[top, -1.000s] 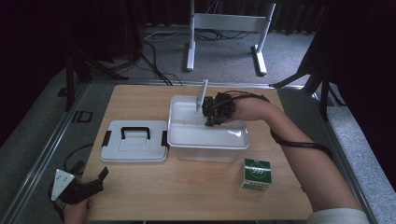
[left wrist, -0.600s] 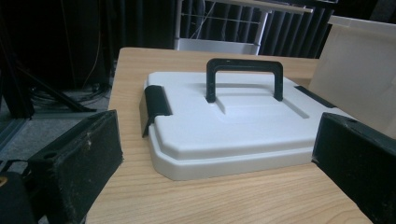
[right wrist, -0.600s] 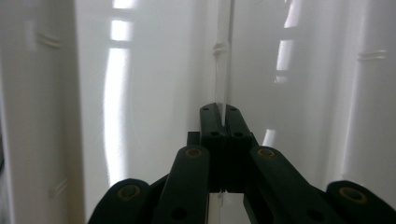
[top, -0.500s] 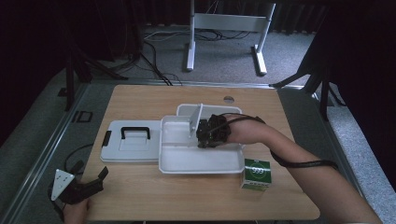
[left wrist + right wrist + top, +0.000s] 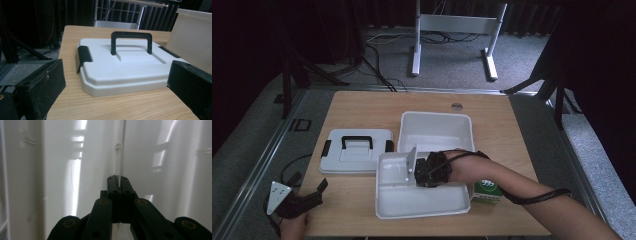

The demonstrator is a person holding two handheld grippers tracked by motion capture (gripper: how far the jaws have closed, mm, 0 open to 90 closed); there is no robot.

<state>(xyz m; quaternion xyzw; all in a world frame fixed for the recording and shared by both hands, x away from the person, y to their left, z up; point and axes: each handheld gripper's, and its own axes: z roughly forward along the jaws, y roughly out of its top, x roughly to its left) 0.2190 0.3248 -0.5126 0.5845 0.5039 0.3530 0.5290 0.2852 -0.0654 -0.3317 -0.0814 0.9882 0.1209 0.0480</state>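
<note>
**Right claw clamped on the tray's divider, left claw wide beside the lid**

I start with the desk (image 5: 362, 210), a pale wooden top that carries everything. The biggest thing on it is the deep white tub (image 5: 435, 131), sitting just past the middle toward twelve o'clock. Touching its near wall, toward six o'clock, lies the shallow white tray (image 5: 422, 200), which overlaps the tub's front edge in the high view. At nine o'clock from the tray I see the white lid (image 5: 356, 152) lying flat, its black handle (image 5: 131, 41) standing upright and black clips on its short sides; the tray's left corner sits right up against it.

My right claw (image 5: 416, 170) comes in from four o'clock over the tray. Its jaws are pressed tight together on the thin upright divider (image 5: 411, 161) that stands in the tray; in the right gripper view that plate (image 5: 121, 157) runs straight up out of the closed black tips, with white tray walls on both sides.

My left claw (image 5: 309, 196) rests at the desk's seven o'clock corner, jaws spread wide with nothing between them, pointing toward the lid. In the left gripper view the lid's near corner lies between and beyond the two black pads (image 5: 42, 85), not touching them.

Smallest is the green and white carton (image 5: 486, 191), standing at three o'clock just beside the tray, partly under my right forearm.
</note>
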